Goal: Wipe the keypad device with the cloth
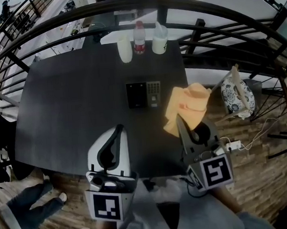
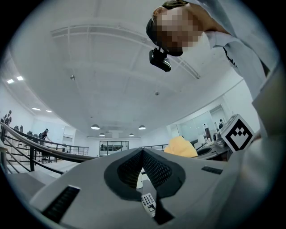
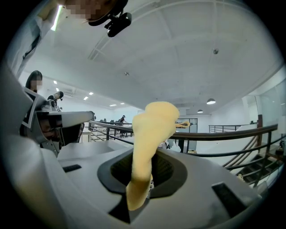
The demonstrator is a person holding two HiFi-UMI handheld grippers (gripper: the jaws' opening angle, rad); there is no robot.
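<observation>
The keypad device (image 1: pixel 143 94), black with a grey key block, lies flat in the middle of the dark table (image 1: pixel 73 107). A yellow cloth (image 1: pixel 188 107) hangs just right of it, above the table's right edge, and my right gripper (image 1: pixel 179 121) is shut on its lower part. In the right gripper view the cloth (image 3: pixel 149 134) rises out of the pinched jaws of the right gripper (image 3: pixel 142 172). My left gripper (image 1: pixel 118 130) hovers over the near table edge, shut and empty. In the left gripper view the keypad device (image 2: pixel 148 204) shows below the shut jaws of the left gripper (image 2: pixel 142 154), and the cloth (image 2: pixel 180 146) to the right.
A white cup (image 1: pixel 125 49), a red-labelled bottle (image 1: pixel 138 37) and a white container (image 1: pixel 160 39) stand at the table's far edge. Black railings (image 1: pixel 216 28) curve behind. A chair with a patterned cushion (image 1: pixel 238 98) is at the right, a person's legs (image 1: pixel 27 209) lower left.
</observation>
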